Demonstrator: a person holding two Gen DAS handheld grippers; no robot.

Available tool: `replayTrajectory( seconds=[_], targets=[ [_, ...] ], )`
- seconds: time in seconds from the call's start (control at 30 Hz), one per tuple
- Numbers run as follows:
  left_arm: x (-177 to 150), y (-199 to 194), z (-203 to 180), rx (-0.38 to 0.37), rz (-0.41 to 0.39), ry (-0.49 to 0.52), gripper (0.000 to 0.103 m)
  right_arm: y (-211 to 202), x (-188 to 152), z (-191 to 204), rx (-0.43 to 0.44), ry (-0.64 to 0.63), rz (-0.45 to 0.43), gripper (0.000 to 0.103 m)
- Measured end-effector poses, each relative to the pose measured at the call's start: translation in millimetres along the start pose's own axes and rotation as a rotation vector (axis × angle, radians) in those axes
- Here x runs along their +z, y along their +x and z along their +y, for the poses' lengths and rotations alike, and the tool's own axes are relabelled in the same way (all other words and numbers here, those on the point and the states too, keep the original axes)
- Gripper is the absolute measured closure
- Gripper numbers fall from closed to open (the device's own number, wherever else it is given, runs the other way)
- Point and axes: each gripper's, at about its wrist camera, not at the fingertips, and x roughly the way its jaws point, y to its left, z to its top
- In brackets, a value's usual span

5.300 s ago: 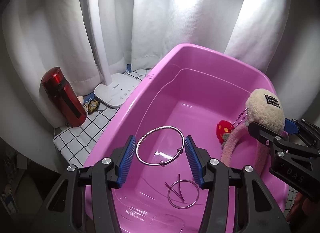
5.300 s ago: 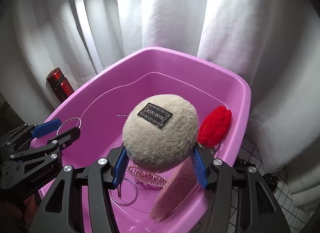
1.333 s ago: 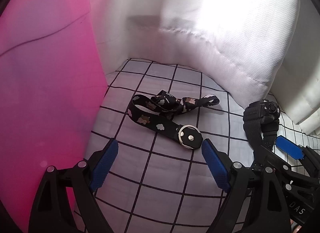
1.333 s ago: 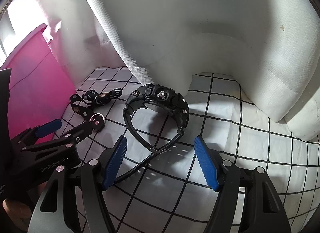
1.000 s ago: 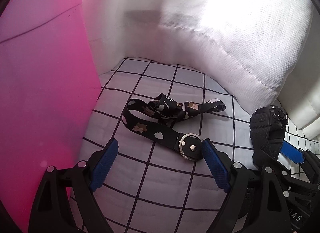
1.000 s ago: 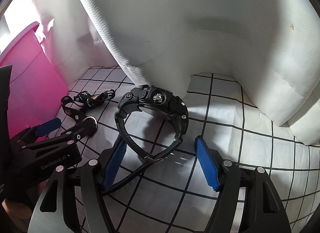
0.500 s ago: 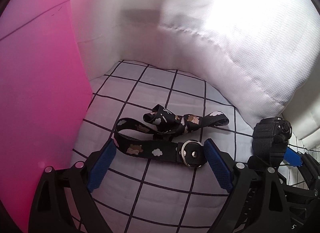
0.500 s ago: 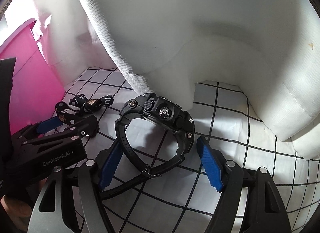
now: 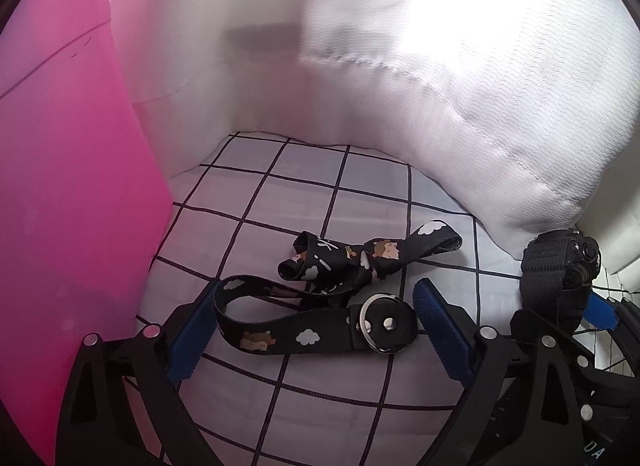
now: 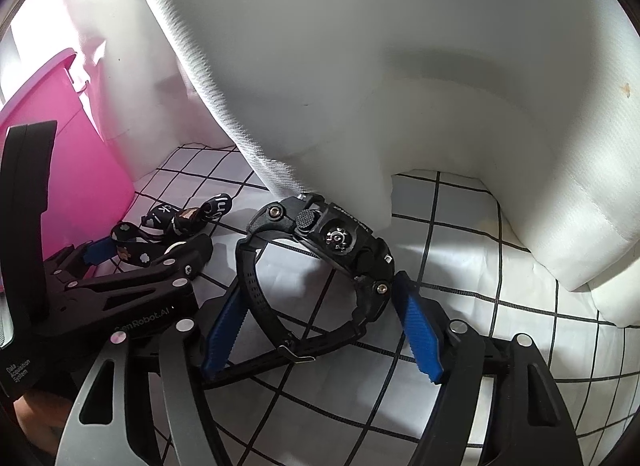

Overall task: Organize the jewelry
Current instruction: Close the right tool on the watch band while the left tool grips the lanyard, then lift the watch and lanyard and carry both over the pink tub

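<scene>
Your left hand-held gripper (image 9: pixel 310 330) straddles the patterned strap (image 9: pixel 320 318) on the checked tabletop (image 9: pixel 304 193), its jaws wide and gripping nothing. The strap's long axis runs straight across the gap, pad to pad. Your right hand-held gripper (image 10: pixel 320 326) has just been closing around the black watch (image 10: pixel 320 262), not yet pressing. The pink bin (image 9: pixel 60 185) stands to the left.

Pink tub (image 9: pixel 72 193); blk watch (image 10: pixel 340 242).

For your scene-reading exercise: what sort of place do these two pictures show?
Probably a home tabletop by a window: a grid-patterned cloth, white curtains hanging behind, and a pink plastic tub beside a black wristwatch and patterned strap.
</scene>
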Motion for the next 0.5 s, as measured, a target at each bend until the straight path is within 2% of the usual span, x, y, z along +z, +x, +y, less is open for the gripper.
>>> replayTrajectory(
  seconds=[0.1,0.13,0.17,0.23,0.3,0.43,0.5],
  targets=[
    [-10,-13,-4,-0.015,-0.019,0.023,0.036,-2,-3,1,-0.006,0.007,-0.008,0.038],
    [-12,-15,-6,-0.021,-0.026,0.029,0.046,-3,-5,0,-0.006,0.013,-0.012,0.039],
    [-14,-18,-8,-0.028,-0.032,0.034,0.062,-4,-6,-1,-0.004,0.02,-0.016,0.039],
    [-17,-22,-8,-0.037,-0.04,0.044,0.082,-8,-10,-4,0.001,0.036,-0.024,0.039],
    [-19,-25,-6,-0.054,-0.041,0.038,0.084,-12,-13,-9,0.011,0.054,-0.027,0.039],
    [-24,-40,-4,-0.071,-0.066,0.041,0.096,-20,-20,-13,0.015,0.076,-0.025,0.039],
    [-26,-45,-11,-0.077,-0.071,0.045,0.096,-25,-25,-16,0.02,0.088,-0.024,0.039]
  ],
)
